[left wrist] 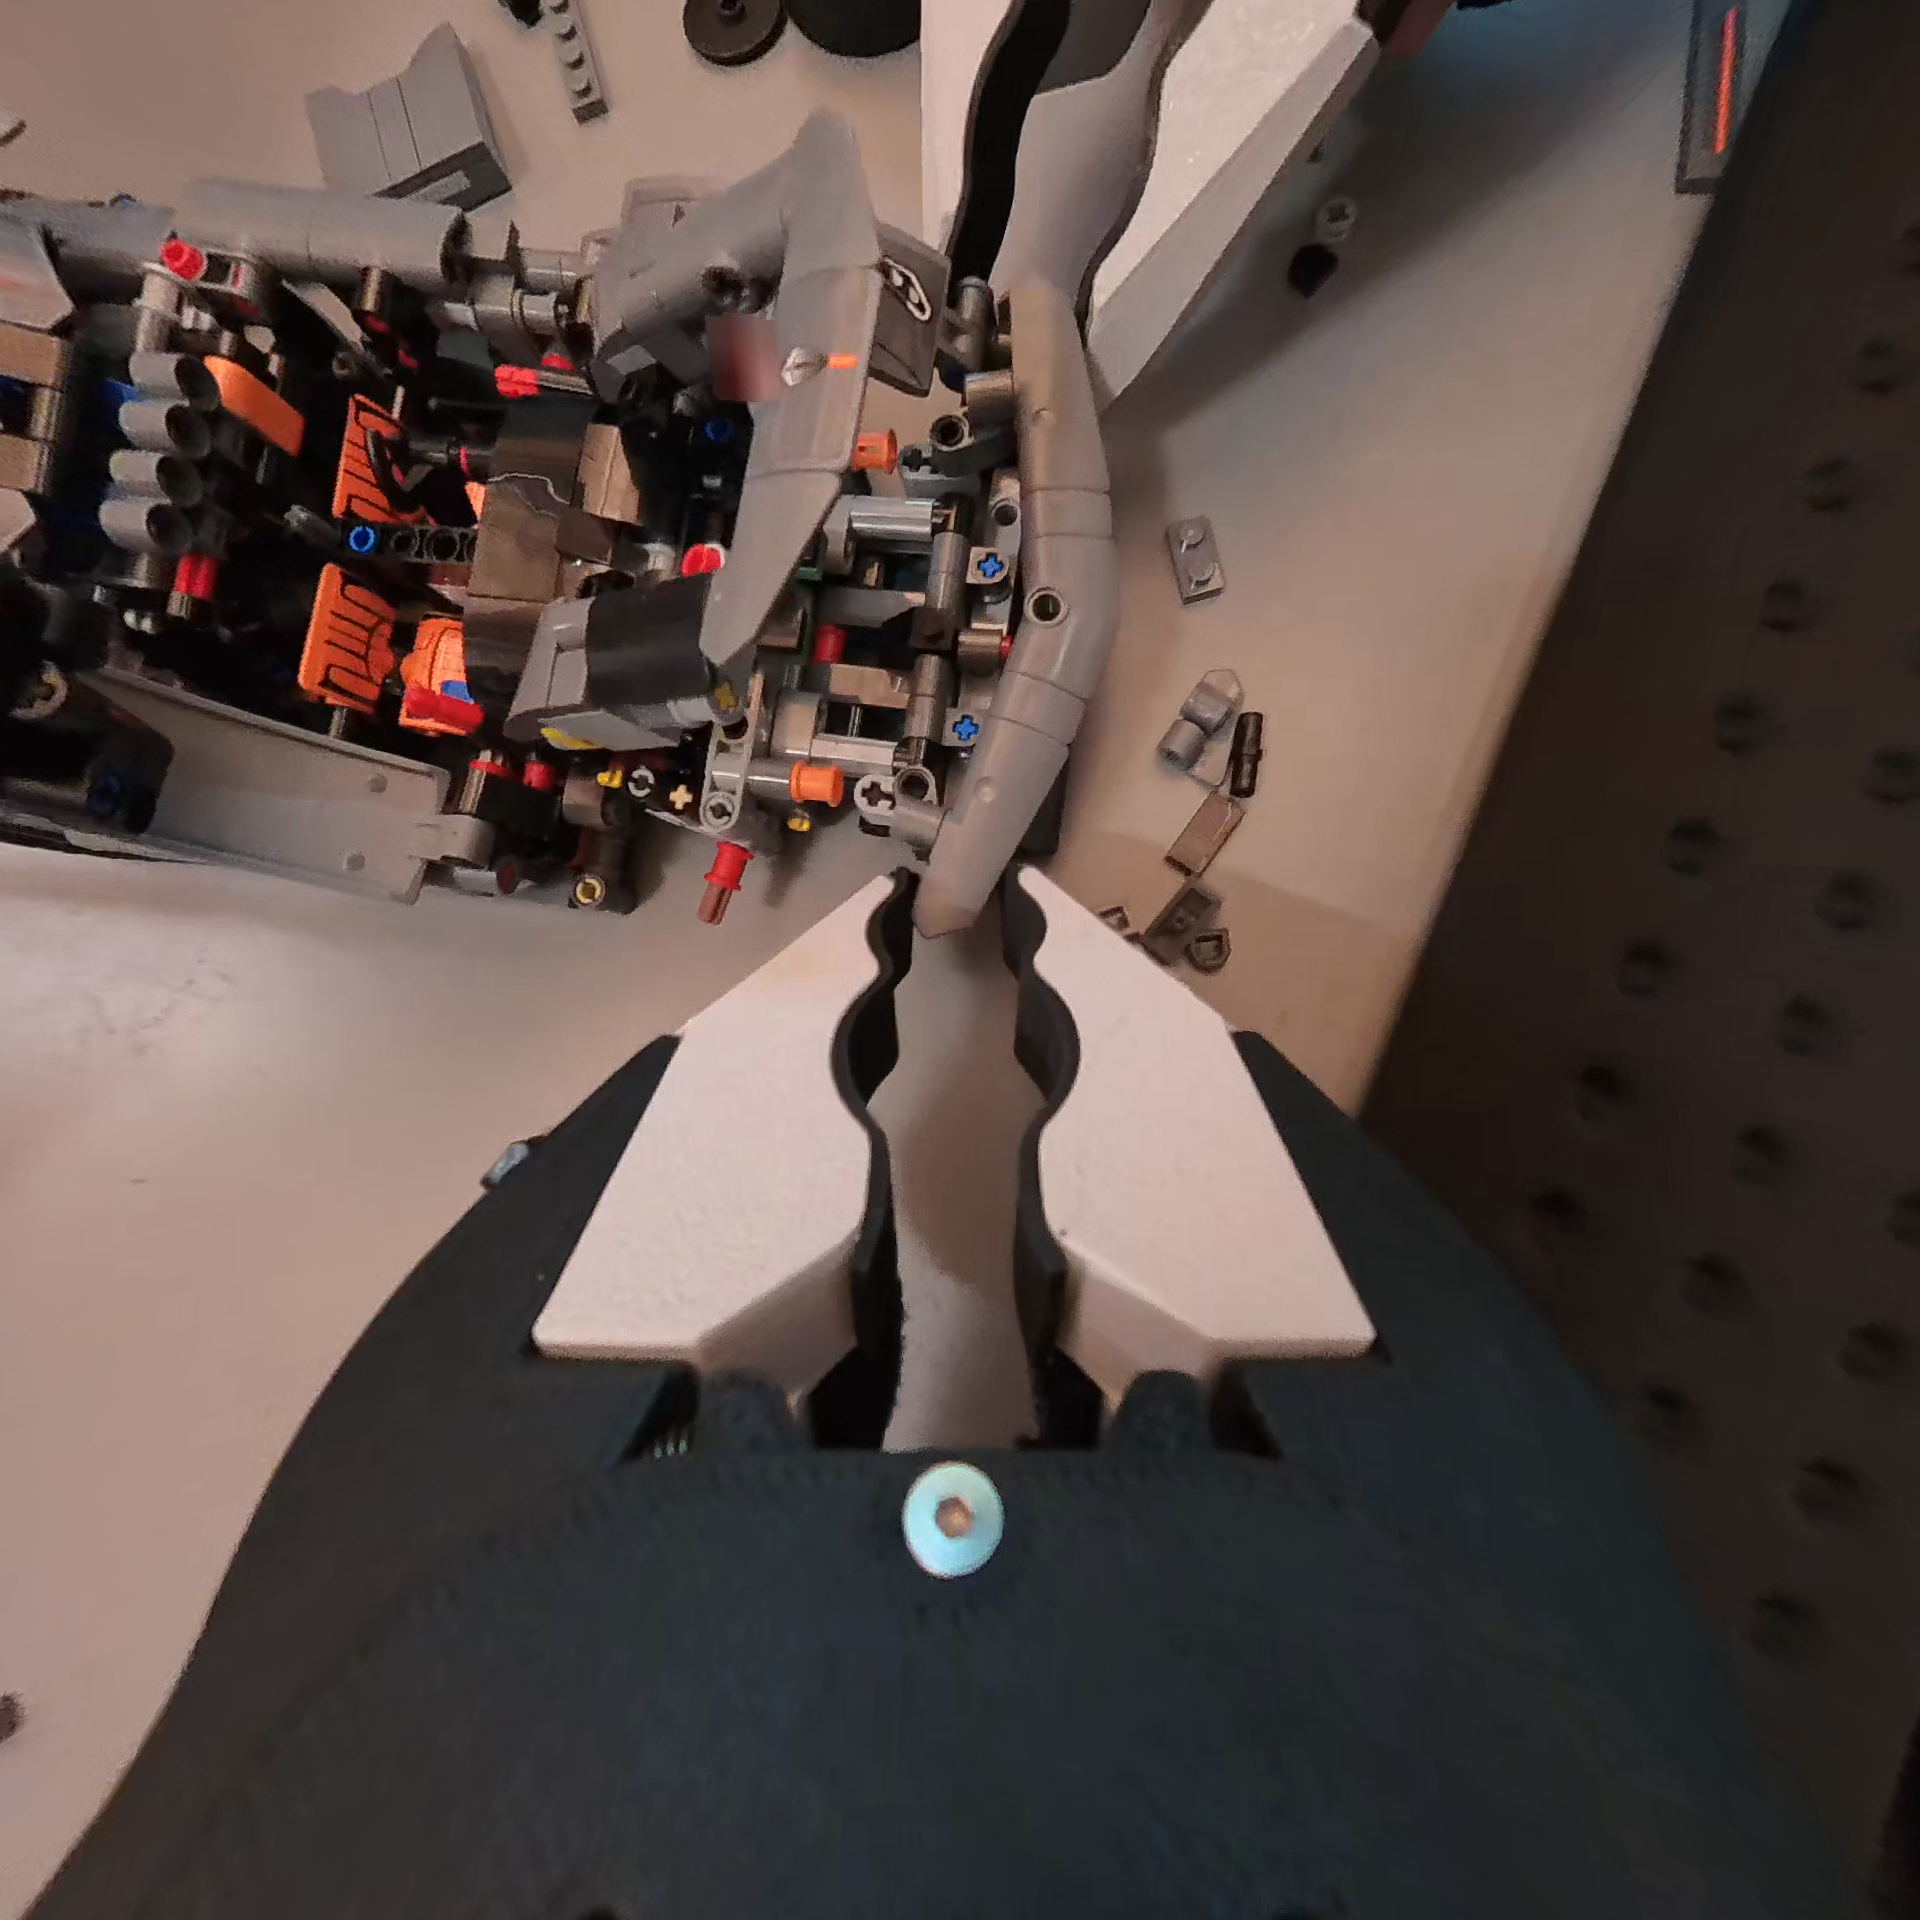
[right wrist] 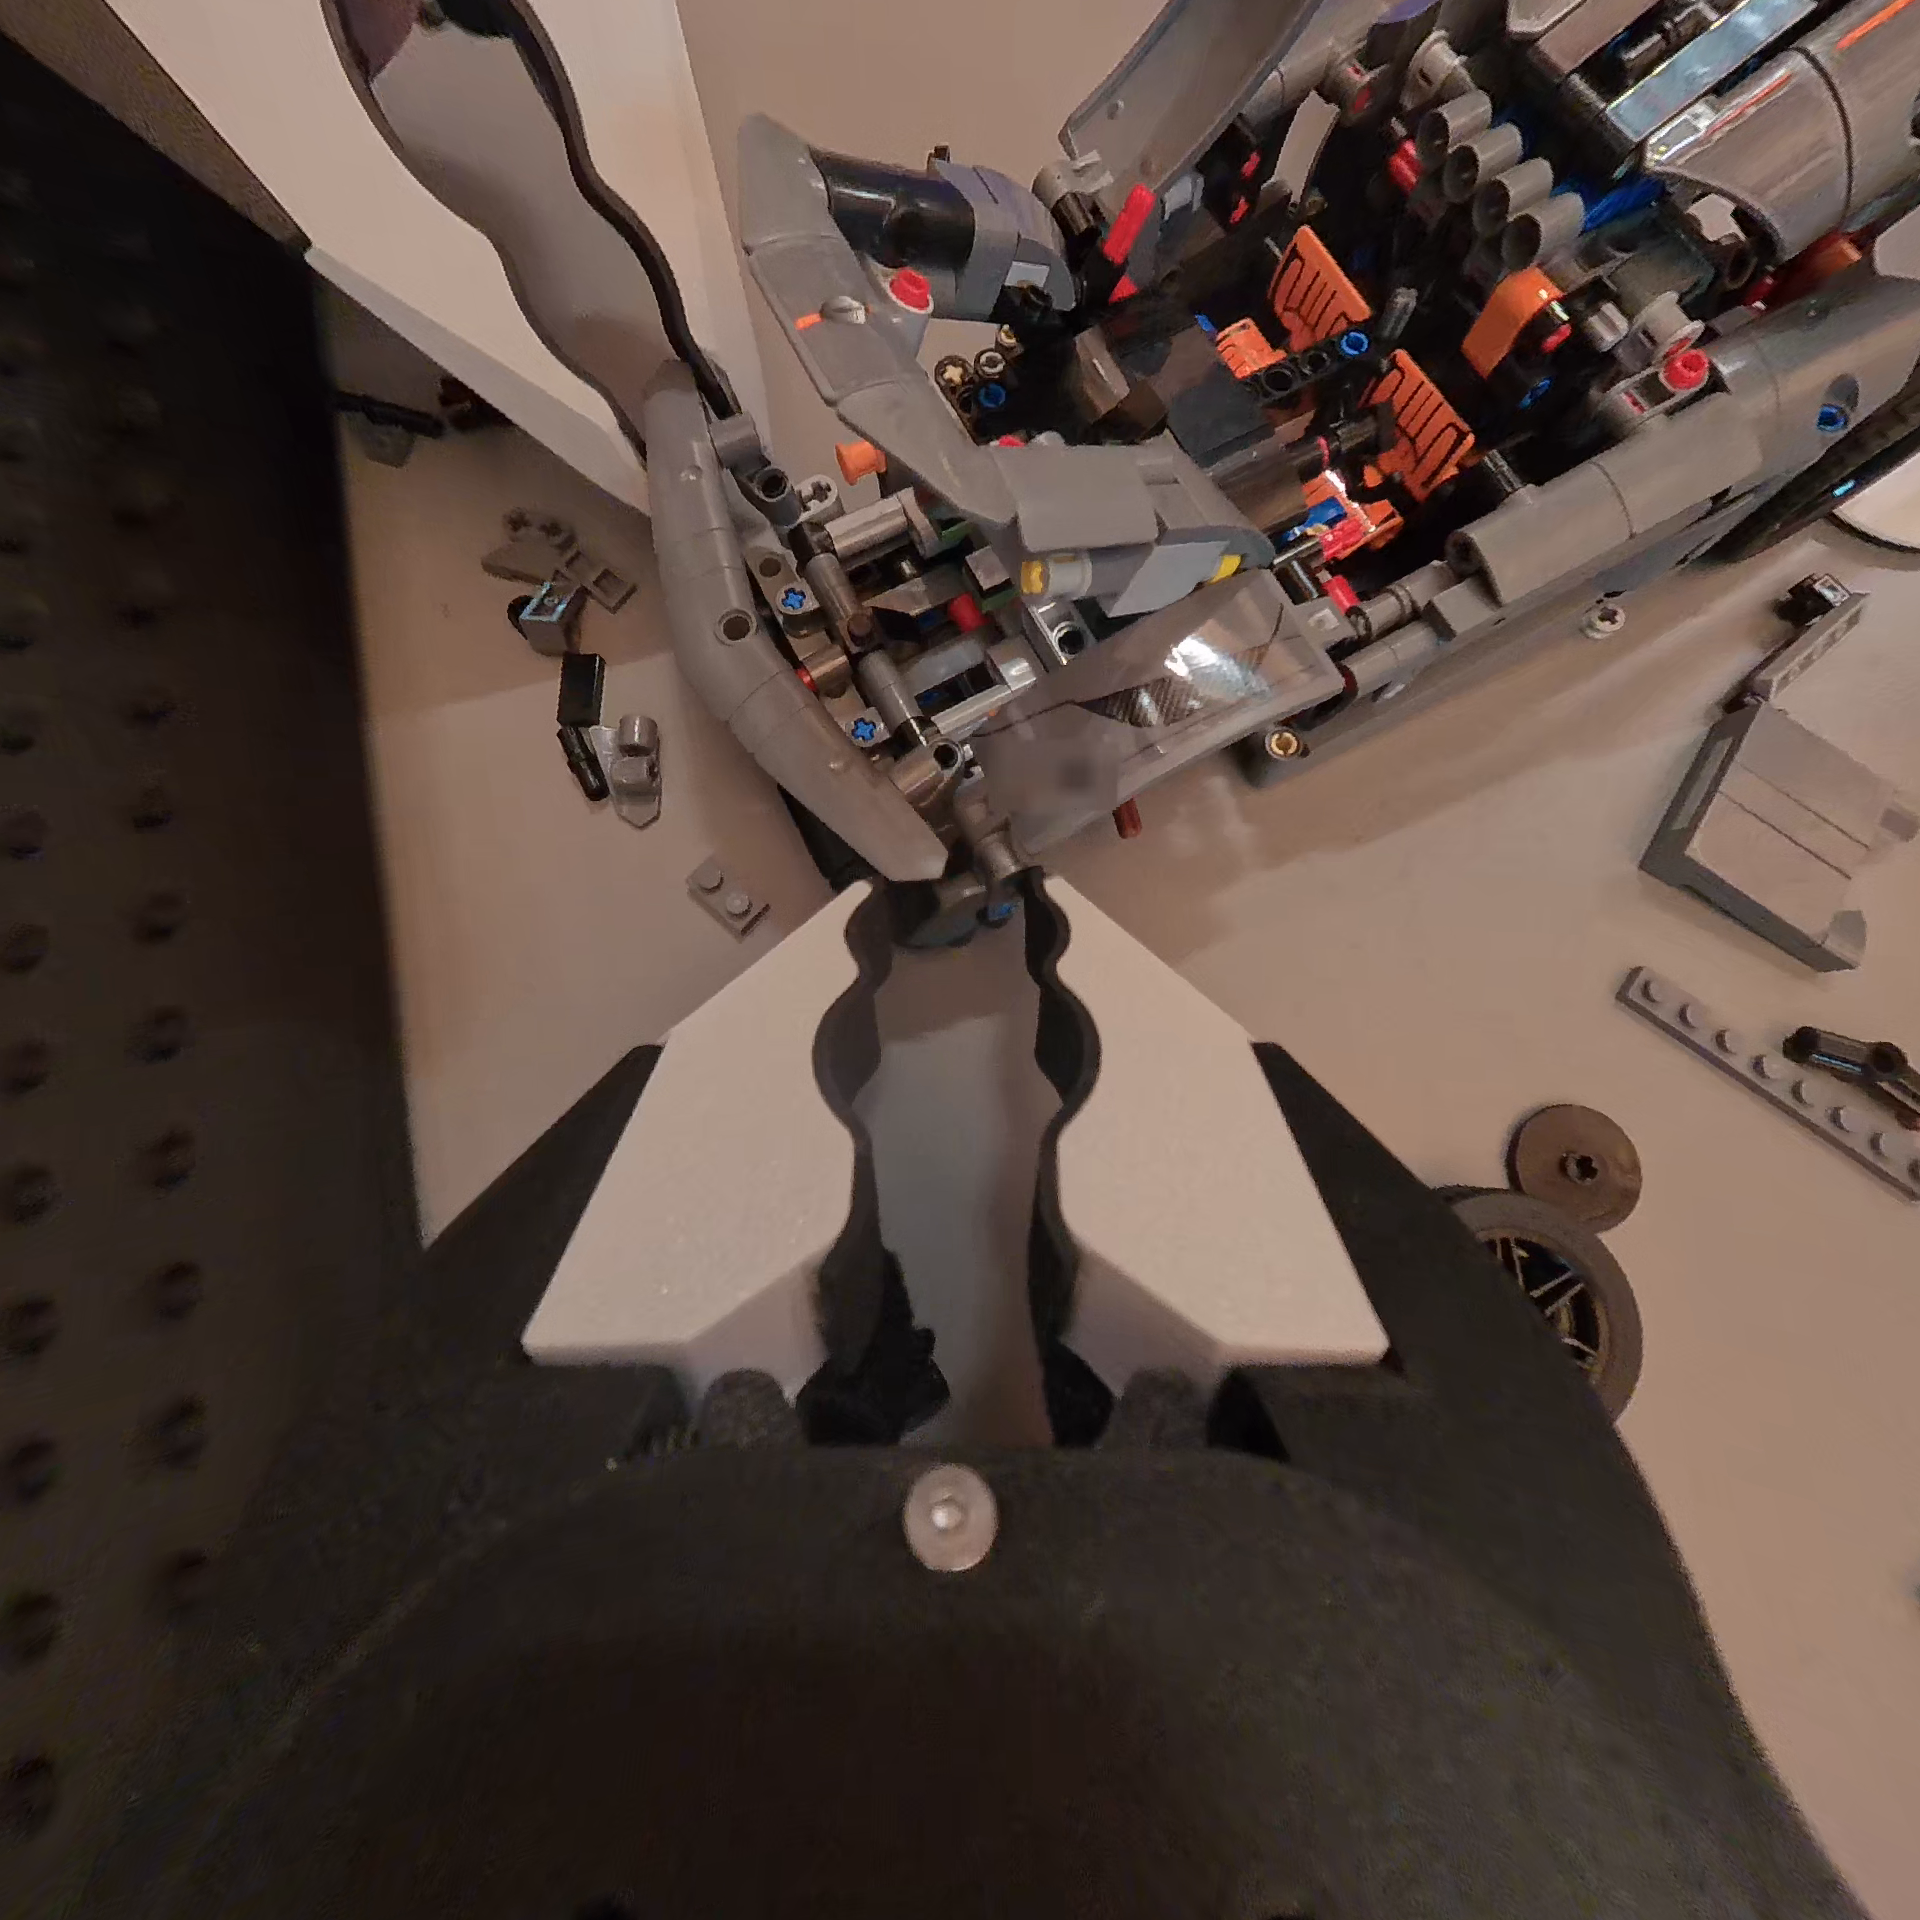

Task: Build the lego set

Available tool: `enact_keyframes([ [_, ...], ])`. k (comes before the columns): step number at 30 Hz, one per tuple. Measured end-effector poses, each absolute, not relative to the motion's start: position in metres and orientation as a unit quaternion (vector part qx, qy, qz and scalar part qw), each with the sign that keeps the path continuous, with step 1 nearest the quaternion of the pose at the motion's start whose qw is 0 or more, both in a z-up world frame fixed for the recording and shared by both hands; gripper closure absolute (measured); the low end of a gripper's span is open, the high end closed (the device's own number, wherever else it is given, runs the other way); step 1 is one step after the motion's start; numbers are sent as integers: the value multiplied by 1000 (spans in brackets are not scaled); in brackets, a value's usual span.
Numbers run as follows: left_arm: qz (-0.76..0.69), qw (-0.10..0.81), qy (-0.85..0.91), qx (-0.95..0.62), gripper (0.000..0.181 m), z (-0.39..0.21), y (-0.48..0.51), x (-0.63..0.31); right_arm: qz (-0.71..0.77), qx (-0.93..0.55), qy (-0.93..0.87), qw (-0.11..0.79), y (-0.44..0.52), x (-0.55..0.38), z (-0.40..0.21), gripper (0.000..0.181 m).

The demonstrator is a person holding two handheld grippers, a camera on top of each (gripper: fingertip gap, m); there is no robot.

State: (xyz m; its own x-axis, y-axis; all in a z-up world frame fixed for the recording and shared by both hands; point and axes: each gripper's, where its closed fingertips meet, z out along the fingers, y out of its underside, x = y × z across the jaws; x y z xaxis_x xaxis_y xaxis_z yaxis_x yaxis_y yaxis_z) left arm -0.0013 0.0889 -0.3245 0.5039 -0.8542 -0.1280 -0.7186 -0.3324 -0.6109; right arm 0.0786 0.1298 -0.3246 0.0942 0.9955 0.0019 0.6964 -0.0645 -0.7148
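Note:
A large grey, black and orange Lego car model (left wrist: pixel 416 499) lies on the white table (left wrist: pixel 208 1091); it also shows in the right wrist view (right wrist: pixel 1351 364). A grey curved panel (left wrist: pixel 1060 582) runs across its near end. My left gripper (left wrist: pixel 956 899) is shut on the panel's pointed tip. My right gripper (right wrist: pixel 956 899) is shut on a dark grey connector (right wrist: pixel 966 894) at the panel's other end (right wrist: pixel 707 582). Each gripper shows at the far end in the other's view: the right gripper (left wrist: pixel 1023 281) and the left gripper (right wrist: pixel 675 384).
Loose pieces lie beside the panel: a small grey plate (left wrist: pixel 1195 561) and small grey and black parts (left wrist: pixel 1210 727). In the right wrist view are a wheel (right wrist: pixel 1558 1288), a black disc (right wrist: pixel 1574 1164), a long grey plate (right wrist: pixel 1766 1070) and a grey panel assembly (right wrist: pixel 1777 842). A dark dotted surface (left wrist: pixel 1714 935) borders the table. The gap from one gripper's tips to the other's is roughly 10 cm.

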Motion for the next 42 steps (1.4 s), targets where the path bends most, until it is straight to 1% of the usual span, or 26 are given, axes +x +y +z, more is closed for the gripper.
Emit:
enact_keyframes([
  [10,-100,317,502,-799,169,-323,89,-3,281,-678,-612,295,131,83,-316,160],
  [14,-94,325,507,-793,164,-324,90,0,268,-677,-620,292,131,84,-319,155],
  [19,-81,328,513,-789,164,-326,91,-1,267,-661,-627,312,128,83,-311,150],
  [26,-81,335,525,-778,162,-327,91,3,278,-660,-626,310,126,80,-310,142],
  [30,-65,334,539,-770,162,-327,90,1,268,-650,-633,326,127,82,-304,147],
  [33,-60,343,544,-763,165,-321,90,1,280,-617,-643,358,120,81,-286,155],
  [35,-57,345,548,-760,164,-317,89,1,283,-590,-654,379,112,77,-277,155],
  [38,-65,347,547,-759,164,-315,88,2,273,-594,-668,356,107,72,-289,150],
  [42,-59,346,555,-754,165,-317,87,2,228,-607,-686,330,110,71,-309,153],
])
